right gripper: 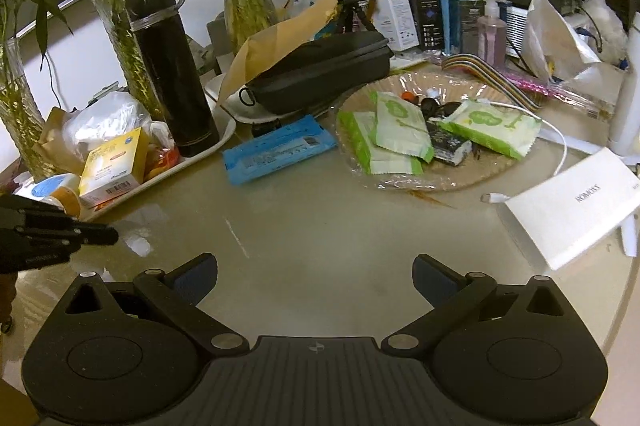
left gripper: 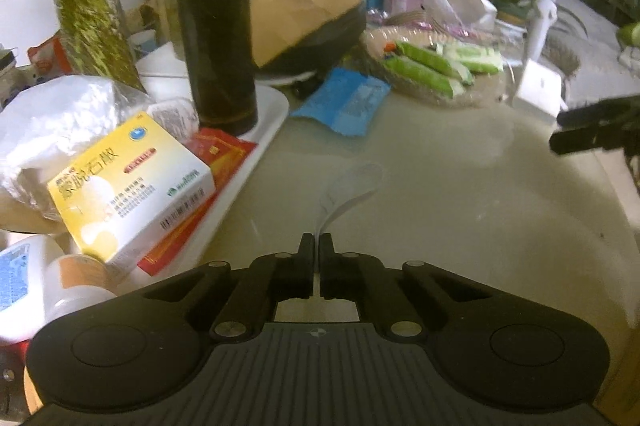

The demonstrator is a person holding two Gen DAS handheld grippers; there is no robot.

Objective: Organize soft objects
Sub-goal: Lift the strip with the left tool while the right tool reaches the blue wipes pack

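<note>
A thin, pale, translucent scrap of film or tissue [left gripper: 352,186] is seen curling up from the glossy beige tabletop [left gripper: 460,218], its lower end pinched between the clenched fingers of the left tool [left gripper: 318,246]. The right tool [right gripper: 316,276] is held released, its jaws spread wide over bare tabletop. Further back, a flat blue soft pack [right gripper: 278,150] lies on the tabletop beside a wrapped plate [right gripper: 400,182] carrying green-and-white soft packets [right gripper: 400,126].
</note>
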